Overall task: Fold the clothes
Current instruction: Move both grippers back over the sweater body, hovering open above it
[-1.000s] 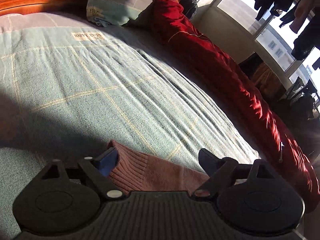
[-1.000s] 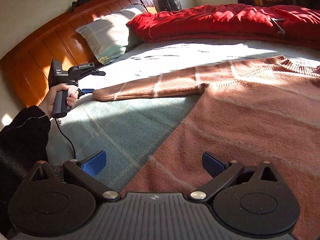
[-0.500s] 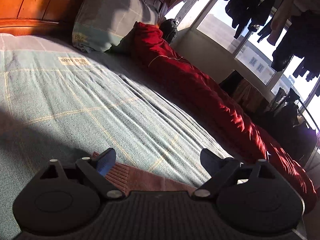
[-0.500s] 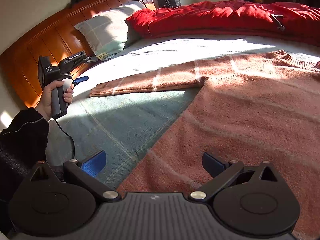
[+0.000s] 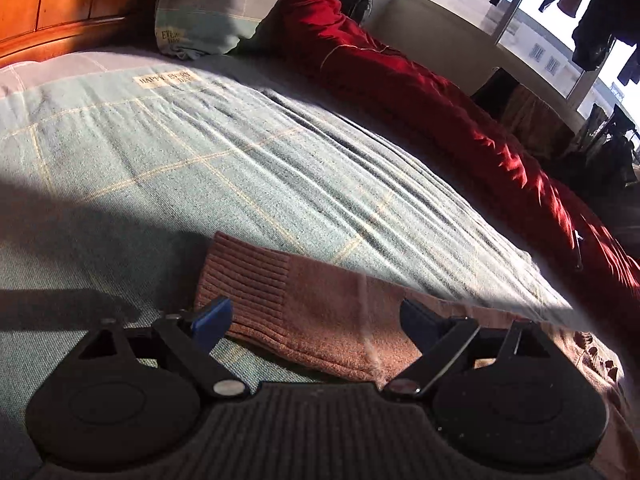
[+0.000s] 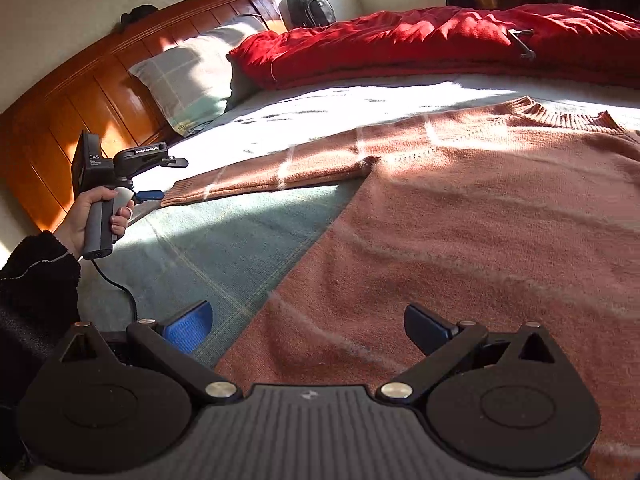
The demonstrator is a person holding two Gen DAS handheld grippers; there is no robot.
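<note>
Pink sweater (image 6: 460, 220) lying flat and spread out on the bed (image 6: 224, 248), on top of the green checked blanket, front side up, neck toward the red quilt (image 6: 440, 48). One sleeve (image 6: 280, 172) stretched straight out sideways toward the pillow (image 6: 188, 84) and the wooden headboard (image 6: 72, 120). No folds to be seen yet, so hardly started by the look of it: sleeves to bring in, then the body to fold over. Left gripper (image 5: 312, 316) low over the ribbed cuff (image 5: 244, 276) of that sleeve, fingers wide open with the cuff lying between them, nothing pinched. Same left gripper seen from the other side too, held in the left hand (image 6: 96, 216), blue tip right beside the cuff end. Right gripper (image 6: 308, 328) down near the bottom edge of the sweater, fingers wide open as well, one blue pad over the blanket and the other over the pink knit, holding nothing. Probably next: closing the left fingers on the cuff and lifting the sleeve across the body. Soft, floppy knit, so likely to sag and bunch if picked up at one spot only. Other sleeve out of sight, so no telling how it lies
</note>
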